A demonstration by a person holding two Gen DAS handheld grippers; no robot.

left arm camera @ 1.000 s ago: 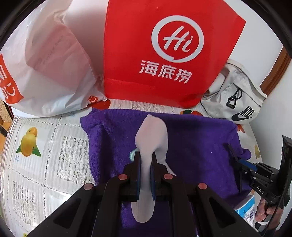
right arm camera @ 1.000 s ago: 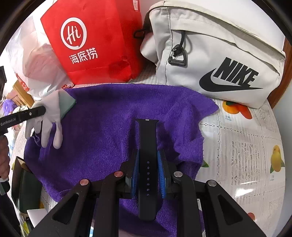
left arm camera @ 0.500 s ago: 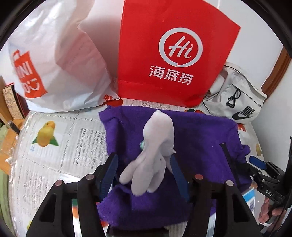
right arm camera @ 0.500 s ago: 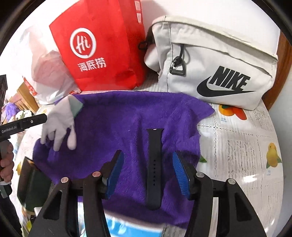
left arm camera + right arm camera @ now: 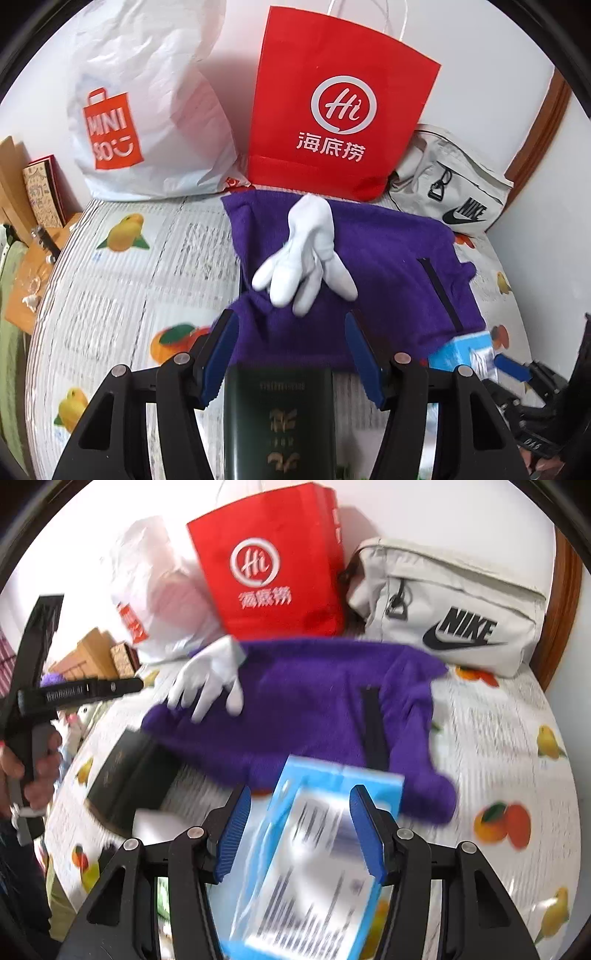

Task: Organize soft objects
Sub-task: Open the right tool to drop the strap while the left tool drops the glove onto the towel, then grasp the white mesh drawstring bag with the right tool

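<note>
Both grippers have let go and backed away from the purple towel (image 5: 369, 266) since a second ago: the white glove (image 5: 308, 247) that the left gripper (image 5: 290, 354) pinched now lies free on the towel, and the black watch strap (image 5: 373, 723) that the right gripper (image 5: 301, 829) clamped lies flat on it as well. With the towel as landmark, the glove rests on its left part, cuff toward the far edge and fingers spread toward the near edge; the strap lies lengthwise on its right part, well apart from the glove. The left gripper's blue pads (image 5: 221, 350) stand spread with nothing between them, hanging over the towel's near edge, and a dark green booklet (image 5: 280, 417) with gold lettering lies just nearer than that edge, under the gripper. The right gripper's jaws are likewise released and empty, over a light blue packet (image 5: 317, 867) that overlaps the towel's near right corner. Behind the towel's far edge stand a red paper bag (image 5: 340, 107), a white plastic shopping bag (image 5: 147, 110) to its left and a beige Nike pouch (image 5: 454, 605) to its right. All of it sits on a fruit-printed tablecloth (image 5: 133, 280). A hand (image 5: 35, 771) grips the left tool's handle, left of the towel in the right wrist view.
</note>
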